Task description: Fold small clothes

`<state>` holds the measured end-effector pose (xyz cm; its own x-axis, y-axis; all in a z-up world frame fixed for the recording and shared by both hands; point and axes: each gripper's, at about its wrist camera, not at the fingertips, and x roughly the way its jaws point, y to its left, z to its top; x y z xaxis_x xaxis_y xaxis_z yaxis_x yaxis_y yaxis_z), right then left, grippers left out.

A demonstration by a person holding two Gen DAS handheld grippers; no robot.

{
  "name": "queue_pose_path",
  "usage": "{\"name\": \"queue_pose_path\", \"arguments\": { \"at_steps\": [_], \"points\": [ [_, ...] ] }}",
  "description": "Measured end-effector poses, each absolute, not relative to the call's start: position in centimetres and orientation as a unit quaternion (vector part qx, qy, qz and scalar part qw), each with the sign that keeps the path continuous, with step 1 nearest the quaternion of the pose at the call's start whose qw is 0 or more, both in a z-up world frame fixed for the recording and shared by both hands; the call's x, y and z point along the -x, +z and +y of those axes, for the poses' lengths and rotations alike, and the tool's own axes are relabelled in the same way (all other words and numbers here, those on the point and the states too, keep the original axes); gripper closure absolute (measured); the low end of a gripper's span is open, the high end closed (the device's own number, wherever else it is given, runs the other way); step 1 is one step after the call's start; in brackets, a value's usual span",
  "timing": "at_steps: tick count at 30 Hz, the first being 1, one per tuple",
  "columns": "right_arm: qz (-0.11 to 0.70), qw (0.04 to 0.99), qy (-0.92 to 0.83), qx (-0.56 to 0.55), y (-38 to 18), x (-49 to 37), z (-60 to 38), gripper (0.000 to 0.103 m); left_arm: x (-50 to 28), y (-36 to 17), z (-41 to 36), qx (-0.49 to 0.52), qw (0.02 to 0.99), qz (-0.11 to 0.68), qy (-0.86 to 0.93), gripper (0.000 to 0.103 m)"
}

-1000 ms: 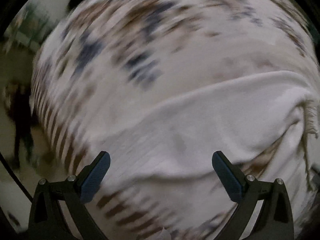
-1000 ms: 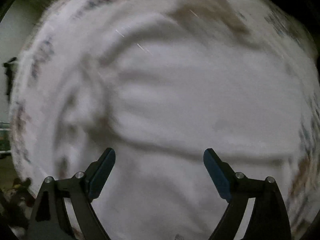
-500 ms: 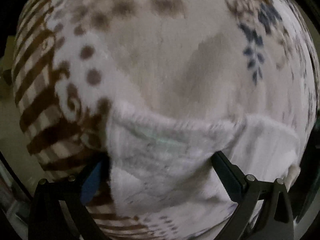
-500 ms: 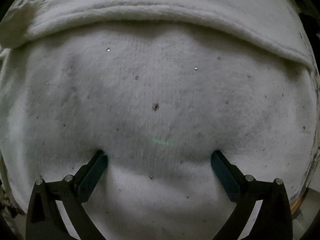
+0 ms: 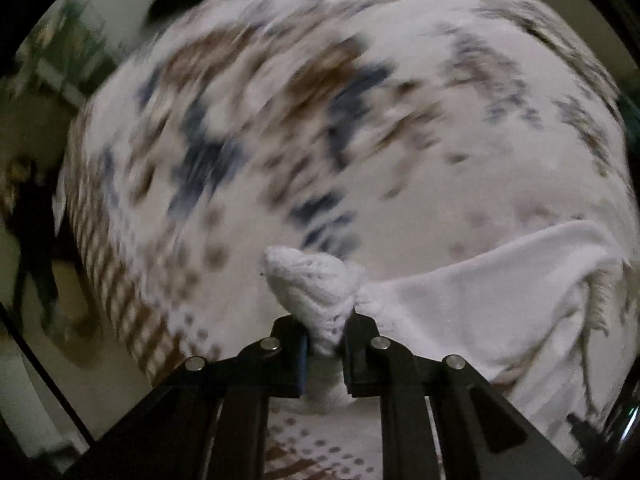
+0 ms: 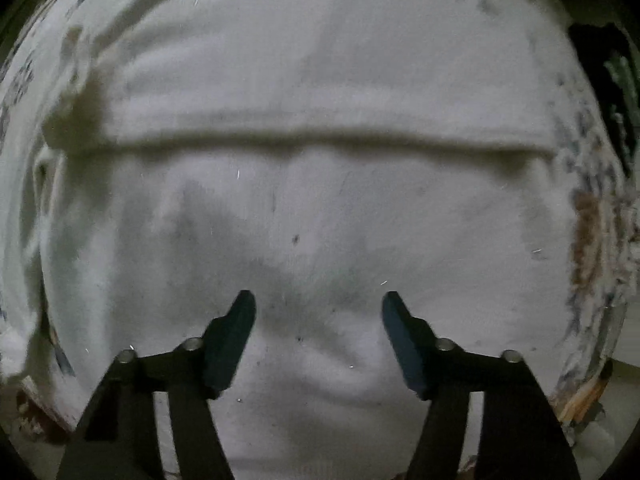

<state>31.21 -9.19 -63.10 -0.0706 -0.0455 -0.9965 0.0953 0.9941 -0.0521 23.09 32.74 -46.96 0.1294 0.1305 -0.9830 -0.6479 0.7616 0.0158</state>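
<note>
A white knit garment (image 5: 480, 300) lies on a bed covered by a blanket with brown and blue patterns (image 5: 280, 120). My left gripper (image 5: 325, 330) points steeply down. Its jaws are closing, and its pads pinch a bunched corner of the knit (image 5: 312, 280), which rises above the blanket. In the right wrist view the same white garment (image 6: 320, 200) fills the frame, with a folded ridge (image 6: 320, 136) across it. My right gripper (image 6: 319, 304) points straight down at the cloth with its jaws closing. Its fingers still stand apart, with only flat cloth beneath the gap.
The blanket's edge drops to a pale floor (image 5: 36, 340) at the left, where a dark object (image 5: 32, 220) stands. A fringed hem (image 5: 600, 300) hangs at the garment's right side. Patterned blanket (image 6: 588, 220) shows past the garment's right edge.
The left jaws went from wide open around a cloth edge to pinched on its corner, and the hand lifted away. The right jaws narrowed, and the fold ridge sits lower in view.
</note>
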Motion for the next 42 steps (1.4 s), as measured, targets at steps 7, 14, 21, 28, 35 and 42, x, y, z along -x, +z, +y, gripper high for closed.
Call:
{"name": "queue_pose_path", "arguments": {
  "at_steps": [7, 14, 21, 28, 35, 42],
  "points": [
    [0.691, 0.717, -0.044, -0.078, -58.8, -33.8, -13.6, 0.039, -30.7, -41.4, 21.6, 0.118, 0.796, 0.573, 0.153, 0.093],
    [0.677, 0.722, -0.053, -0.131, -58.8, -36.5, -22.1, 0.039, -39.2, -39.1, -1.3, 0.069, 0.824, 0.562, -0.014, 0.093],
    [0.665, 0.727, -0.085, -0.149, -58.6, -36.3, -31.6, 0.039, -43.4, -40.4, -19.6, 0.043, 0.809, 0.577, -0.103, 0.089],
    [0.674, 0.717, -0.087, -0.154, -58.7, -35.4, -37.3, 0.038, -44.6, -41.9, -23.9, 0.018, 0.808, 0.579, -0.103, 0.036],
    [0.671, 0.716, -0.033, -0.190, -57.2, -37.1, -37.8, 0.038, -41.6, -43.1, -12.7, 0.000, 0.816, 0.577, 0.022, 0.009],
    [0.660, 0.718, 0.014, -0.221, -58.7, -43.0, -35.4, 0.039, -35.5, -49.5, 0.8, -0.021, 0.747, 0.637, 0.190, 0.009]
  ]
}}
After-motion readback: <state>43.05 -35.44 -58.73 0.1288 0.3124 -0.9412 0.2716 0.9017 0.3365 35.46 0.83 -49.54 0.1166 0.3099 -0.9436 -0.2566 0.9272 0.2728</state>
